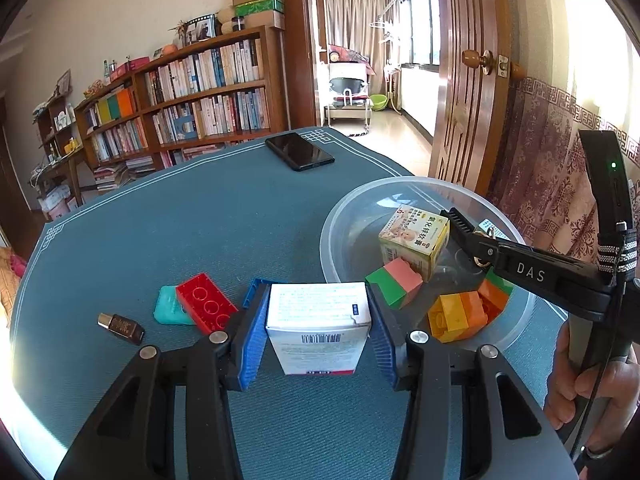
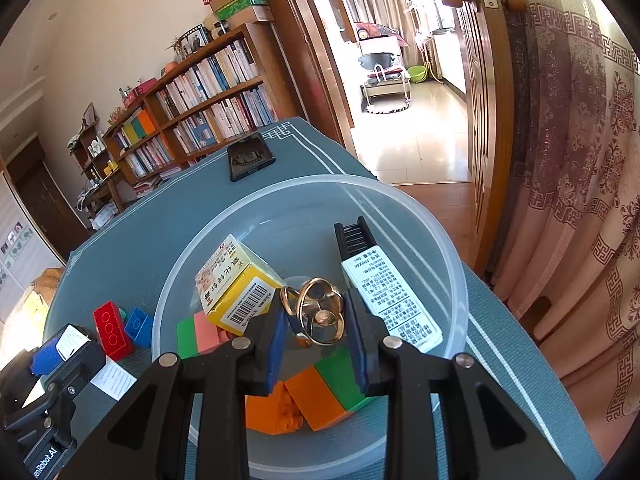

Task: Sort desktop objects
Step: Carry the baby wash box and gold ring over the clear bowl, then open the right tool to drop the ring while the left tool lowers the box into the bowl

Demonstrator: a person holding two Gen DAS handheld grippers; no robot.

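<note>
left wrist: left tongs (image 1: 318, 316) clenched on white box (image 1: 318, 310) just above tabletop (image 1: 180, 232), beside clear bowl (image 1: 340, 216), likely its drop spot.
right wrist: right tongs (image 2: 318, 318) over bowl, gold ring toy (image 2: 318, 310) between pads; gripping or let go, cannot tell.

Sunlit room: wooden bookshelf (image 1: 192, 92), open door (image 1: 468, 72), patterned curtain (image 2: 580, 160).

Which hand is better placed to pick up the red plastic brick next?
Left. The red plastic brick lies beside the left gripper, though that grips a white cardboard box; the right gripper is over the clear plastic bowl.
</note>
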